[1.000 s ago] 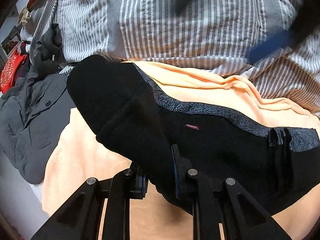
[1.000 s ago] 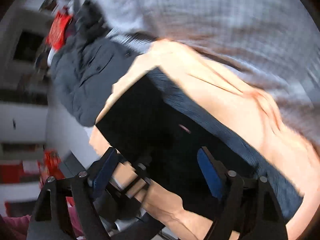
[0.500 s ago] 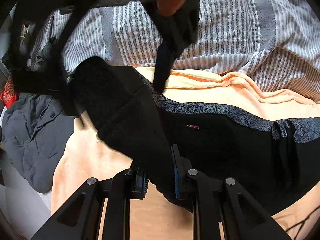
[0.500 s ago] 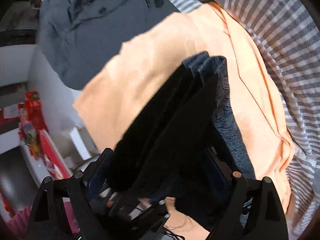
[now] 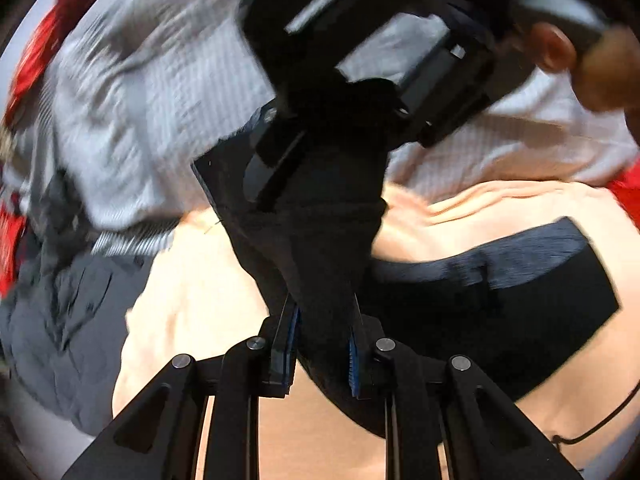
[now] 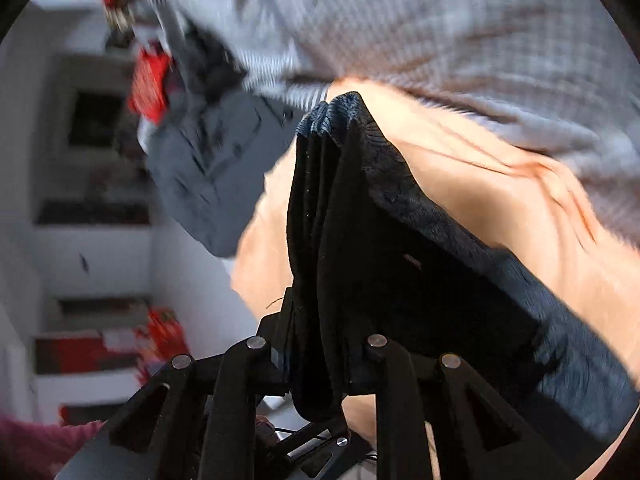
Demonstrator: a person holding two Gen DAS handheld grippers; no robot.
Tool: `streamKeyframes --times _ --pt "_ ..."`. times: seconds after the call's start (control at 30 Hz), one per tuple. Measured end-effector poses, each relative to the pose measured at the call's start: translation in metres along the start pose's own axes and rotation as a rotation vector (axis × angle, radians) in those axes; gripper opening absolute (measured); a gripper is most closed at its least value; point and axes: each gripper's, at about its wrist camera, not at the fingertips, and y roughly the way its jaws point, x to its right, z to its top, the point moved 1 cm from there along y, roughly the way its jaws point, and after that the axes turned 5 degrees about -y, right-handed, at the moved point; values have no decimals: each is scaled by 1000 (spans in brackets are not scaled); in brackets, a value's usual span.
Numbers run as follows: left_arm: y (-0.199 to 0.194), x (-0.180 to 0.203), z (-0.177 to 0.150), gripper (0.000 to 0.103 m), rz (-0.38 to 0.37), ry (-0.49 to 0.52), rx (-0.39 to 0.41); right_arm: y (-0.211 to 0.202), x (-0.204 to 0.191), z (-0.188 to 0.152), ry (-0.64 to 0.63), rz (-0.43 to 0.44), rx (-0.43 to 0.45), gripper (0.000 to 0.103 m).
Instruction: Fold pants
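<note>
Black pants [image 5: 500,308] with a grey patterned waistband [image 6: 460,240] lie partly on an orange blanket [image 5: 200,300]. My left gripper [image 5: 322,320] is shut on a thick fold of the pants, which rises from its blue pads toward the right gripper's black housing [image 5: 432,68] above. In the right wrist view, my right gripper [image 6: 320,332] is closing, its jaws pressing on several bunched layers of the pants [image 6: 352,240]. That bunch stands up in a peak, lifted off the blanket [image 6: 500,184]. A hand [image 5: 560,44] shows at the top right.
Grey-and-white striped bedding [image 6: 440,40] lies beyond the blanket. A dark grey jacket [image 5: 52,320] is heaped at the blanket's left edge, and appears too in the right wrist view [image 6: 216,160]. White shelves [image 6: 92,240] with red items stand off to the left.
The right gripper's jaws went from wide apart around the pants' edge to pressing on its bunched layers. The left gripper lifted its fold, and the right gripper came close above it.
</note>
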Motion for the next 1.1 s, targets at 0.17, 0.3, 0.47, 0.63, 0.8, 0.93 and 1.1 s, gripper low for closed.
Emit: streamKeyframes --times 0.17,0.3,0.47,0.63,0.8,0.93,1.1 --pt "-19 64 17 21 -131 122 -2 -78 43 -68 104 31 198 19" --pt "-26 128 16 21 -233 211 -19 -129 89 -132 216 50 332 19" --pt "-7 206 -11 21 -285 338 -94 -145 168 -208 400 51 423 18" --pt "26 248 -52 30 -197 455 -179 -107 245 -263 592 108 435 19" --pt "16 236 -63 58 -242 429 -247 -86 260 -280 644 152 464 19" --pt "-3 207 -49 58 -253 320 -259 -103 250 -277 603 44 426 28" --pt "19 150 -11 58 -145 53 -249 -155 220 -259 441 -215 490 44"
